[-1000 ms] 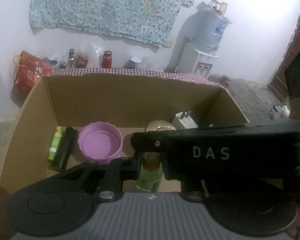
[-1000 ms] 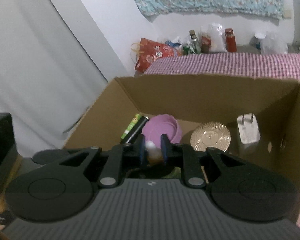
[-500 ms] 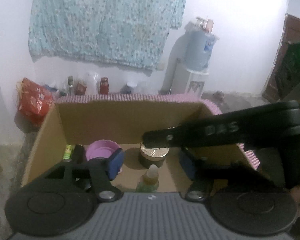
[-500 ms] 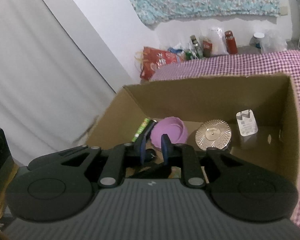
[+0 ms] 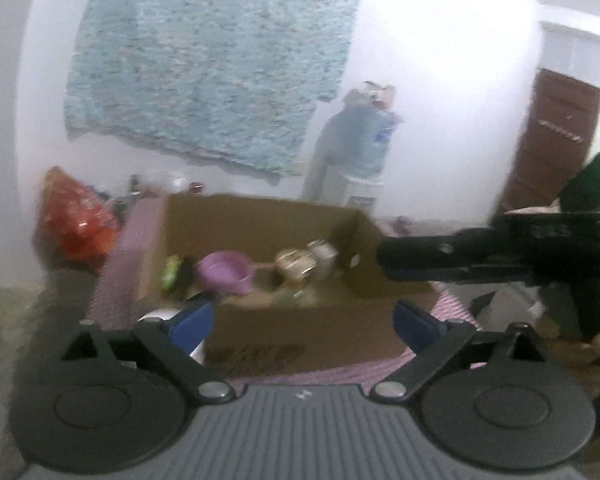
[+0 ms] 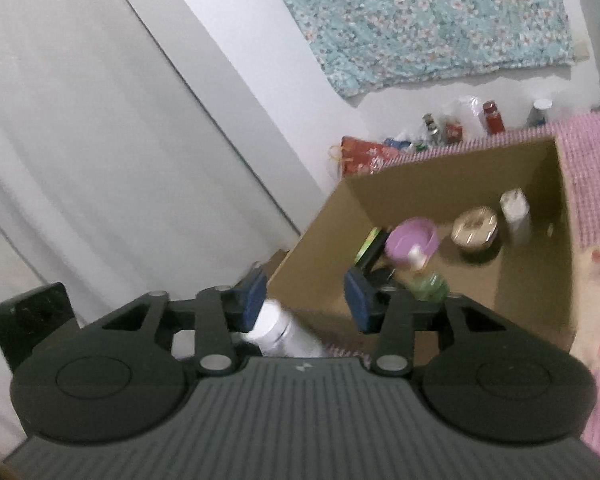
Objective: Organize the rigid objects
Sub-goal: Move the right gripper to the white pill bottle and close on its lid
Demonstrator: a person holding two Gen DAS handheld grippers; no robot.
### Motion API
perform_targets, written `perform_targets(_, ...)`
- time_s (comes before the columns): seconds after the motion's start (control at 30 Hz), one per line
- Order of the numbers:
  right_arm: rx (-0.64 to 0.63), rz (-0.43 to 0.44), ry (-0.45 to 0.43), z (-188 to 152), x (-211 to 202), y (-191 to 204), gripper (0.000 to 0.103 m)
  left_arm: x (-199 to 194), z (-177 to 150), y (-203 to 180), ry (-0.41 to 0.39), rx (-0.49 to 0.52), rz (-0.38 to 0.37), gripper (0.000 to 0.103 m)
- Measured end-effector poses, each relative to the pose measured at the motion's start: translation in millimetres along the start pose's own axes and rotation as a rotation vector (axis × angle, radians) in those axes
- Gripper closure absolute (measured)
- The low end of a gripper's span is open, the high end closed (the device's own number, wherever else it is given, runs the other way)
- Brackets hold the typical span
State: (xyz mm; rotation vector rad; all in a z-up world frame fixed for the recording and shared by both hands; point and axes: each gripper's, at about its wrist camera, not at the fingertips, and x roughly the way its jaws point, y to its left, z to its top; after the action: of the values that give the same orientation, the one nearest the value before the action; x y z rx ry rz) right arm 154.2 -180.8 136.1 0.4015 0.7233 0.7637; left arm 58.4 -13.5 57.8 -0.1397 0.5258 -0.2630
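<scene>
A floral blue cloth [image 5: 212, 92] hangs on the white wall. A water dispenser [image 5: 356, 160] stands to its right, near a brown door [image 5: 552, 140]. A red bag [image 6: 364, 156] and small bottles [image 6: 494, 118] sit beside the checked tablecloth [image 6: 592, 184]. A white curtain [image 6: 80, 140] hangs at left.

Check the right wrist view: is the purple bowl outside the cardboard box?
No, the purple bowl sits inside the cardboard box.

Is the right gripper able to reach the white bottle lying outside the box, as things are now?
Probably yes. The white bottle lies just below and ahead of the right gripper, outside the cardboard box. Its fingers are opening and empty, and nothing stands between them and the bottle.
</scene>
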Motion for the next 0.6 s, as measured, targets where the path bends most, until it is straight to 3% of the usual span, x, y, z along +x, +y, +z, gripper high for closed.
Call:
perform_targets(0.2, 0.025, 0.007, 0.096, -39.1, 31.8, 13.5, 0.054, 1.7, -19.0, 15.6, 0.045, 0.055, 0.18, 0.005)
perform_targets(0.43, 0.071, 0.035, 0.146, -40.9, 73.6, 19.3, 0.054, 26.3, -23.0, 37.1, 0.077, 0.027, 0.295, 0.005)
perform_targets(0.6, 0.099, 0.05, 0.173, -35.1, 107.3, 20.1, 0.054, 47.9, -26.1, 51.8, 0.115, -0.006, 0.302, 0.008)
